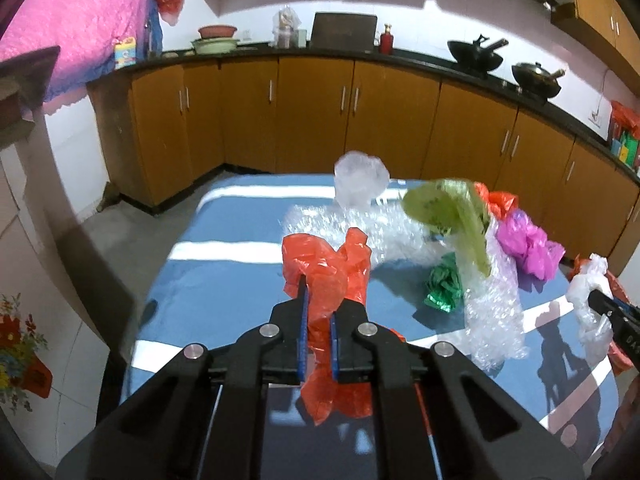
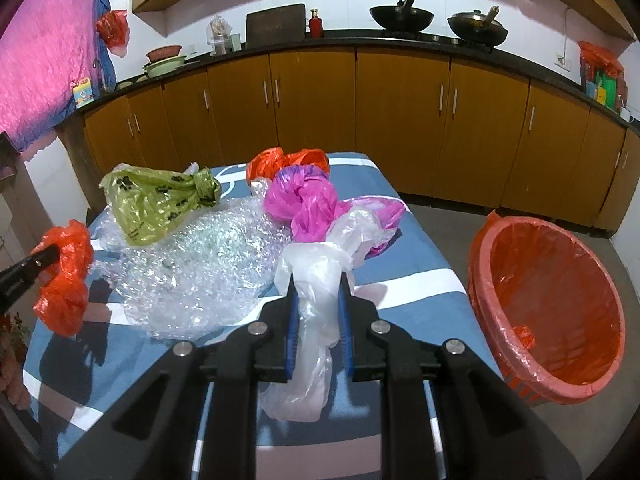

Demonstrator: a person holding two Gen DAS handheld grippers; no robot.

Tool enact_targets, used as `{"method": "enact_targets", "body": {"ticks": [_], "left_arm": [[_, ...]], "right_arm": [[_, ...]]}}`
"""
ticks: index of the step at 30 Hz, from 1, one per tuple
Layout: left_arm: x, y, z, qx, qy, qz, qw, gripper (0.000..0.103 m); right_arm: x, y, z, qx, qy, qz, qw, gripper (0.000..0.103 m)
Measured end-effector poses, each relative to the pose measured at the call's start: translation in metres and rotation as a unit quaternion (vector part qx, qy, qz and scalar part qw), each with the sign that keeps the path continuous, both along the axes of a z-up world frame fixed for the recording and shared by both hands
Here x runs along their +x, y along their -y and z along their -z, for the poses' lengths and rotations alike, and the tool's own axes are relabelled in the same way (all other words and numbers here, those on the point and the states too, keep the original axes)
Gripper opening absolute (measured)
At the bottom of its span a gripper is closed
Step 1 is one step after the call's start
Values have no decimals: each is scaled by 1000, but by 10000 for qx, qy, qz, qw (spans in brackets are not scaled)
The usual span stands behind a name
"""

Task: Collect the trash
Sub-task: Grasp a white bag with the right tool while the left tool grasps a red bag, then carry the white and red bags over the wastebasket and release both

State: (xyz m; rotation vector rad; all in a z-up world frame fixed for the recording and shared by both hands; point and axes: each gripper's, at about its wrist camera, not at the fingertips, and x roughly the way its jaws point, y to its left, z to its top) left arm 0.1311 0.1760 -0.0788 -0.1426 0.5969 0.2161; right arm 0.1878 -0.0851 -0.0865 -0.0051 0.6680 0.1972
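My left gripper (image 1: 319, 292) is shut on a crumpled red plastic bag (image 1: 332, 264) and holds it above the blue striped table (image 1: 224, 280); both show at the left of the right wrist view (image 2: 64, 268). My right gripper (image 2: 316, 284) is shut on a white plastic bag (image 2: 316, 320), seen from the left wrist view (image 1: 586, 292) at the right edge. A red-lined trash basket (image 2: 548, 304) stands on the floor right of the table. On the table lie bubble wrap (image 2: 200, 272), a green bag (image 2: 156, 204), a pink bag (image 2: 308, 200), a red bag (image 2: 280, 162), a dark green wad (image 1: 444, 284) and a clear bag (image 1: 360, 178).
Brown kitchen cabinets (image 2: 400, 120) with a black counter run behind the table, holding woks (image 2: 400, 18) and bowls. A pink curtain (image 1: 80, 20) hangs at the left. Grey floor (image 2: 448, 224) lies between table and cabinets.
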Motion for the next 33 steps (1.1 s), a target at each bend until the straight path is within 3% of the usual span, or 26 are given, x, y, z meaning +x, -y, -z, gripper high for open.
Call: {"method": "enact_targets", "body": {"ticks": [16,33], "left_arm": [[-6,37,-49,134,573,376,9976,8],[1,108,-71,151,808,1013,9915,7]], "right_arm": [[-17,31,-33,140,365,138,9991,18],[-32,86,-53,178,624,535,9965,18]]}}
